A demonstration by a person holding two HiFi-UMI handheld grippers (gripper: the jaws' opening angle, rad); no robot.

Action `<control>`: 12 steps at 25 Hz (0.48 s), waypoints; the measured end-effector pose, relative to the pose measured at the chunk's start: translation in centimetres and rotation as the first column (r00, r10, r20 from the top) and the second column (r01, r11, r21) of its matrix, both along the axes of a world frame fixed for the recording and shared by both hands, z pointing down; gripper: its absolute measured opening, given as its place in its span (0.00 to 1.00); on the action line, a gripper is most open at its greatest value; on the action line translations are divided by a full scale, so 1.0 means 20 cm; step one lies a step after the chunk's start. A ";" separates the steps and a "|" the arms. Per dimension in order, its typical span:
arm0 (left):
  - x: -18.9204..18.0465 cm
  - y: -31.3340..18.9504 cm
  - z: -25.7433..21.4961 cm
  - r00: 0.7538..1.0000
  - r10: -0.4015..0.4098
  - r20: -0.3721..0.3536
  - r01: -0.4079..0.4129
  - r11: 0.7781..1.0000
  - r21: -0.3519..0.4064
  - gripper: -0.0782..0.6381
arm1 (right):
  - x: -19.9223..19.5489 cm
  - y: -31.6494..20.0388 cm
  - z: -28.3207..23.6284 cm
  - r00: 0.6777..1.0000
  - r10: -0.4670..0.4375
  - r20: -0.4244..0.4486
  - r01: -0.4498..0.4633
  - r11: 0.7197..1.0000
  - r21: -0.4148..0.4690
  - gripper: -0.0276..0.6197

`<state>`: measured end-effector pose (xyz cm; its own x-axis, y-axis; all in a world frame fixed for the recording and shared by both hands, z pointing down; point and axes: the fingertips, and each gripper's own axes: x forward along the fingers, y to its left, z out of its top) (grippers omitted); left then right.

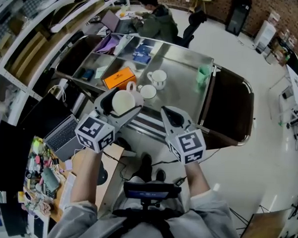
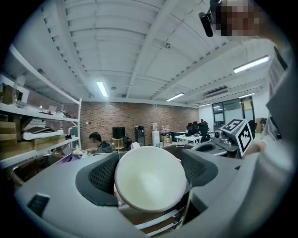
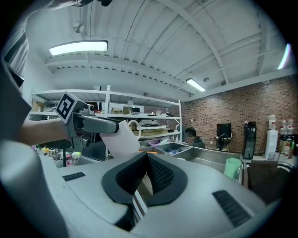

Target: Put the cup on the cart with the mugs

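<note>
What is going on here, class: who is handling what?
A person holds a gripper in each hand by a steel cart. The left gripper has its fingers closed on a white cup, held in the air at the cart's near edge. Two mugs stand on the cart. The right gripper is shut and empty.

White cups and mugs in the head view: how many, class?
3. Two mugs stand on the cart; the cup is held in the left gripper. Others may be hidden.
</note>
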<state>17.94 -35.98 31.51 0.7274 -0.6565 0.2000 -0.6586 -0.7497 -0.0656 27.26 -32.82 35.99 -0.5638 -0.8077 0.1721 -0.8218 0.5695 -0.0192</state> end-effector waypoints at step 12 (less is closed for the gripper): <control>0.50 -0.71 -0.05 0.960 0.273 0.054 -0.270 0.961 -0.064 0.70 | 0.26 -0.53 -0.01 0.980 0.188 -0.069 -0.190 0.982 -0.014 0.04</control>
<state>27.98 -50.24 30.56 0.8619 -0.4226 0.2803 -0.4255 -0.9034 -0.0533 32.51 -43.49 35.84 -0.3879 -0.8945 0.2222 -0.9144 0.4038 0.0291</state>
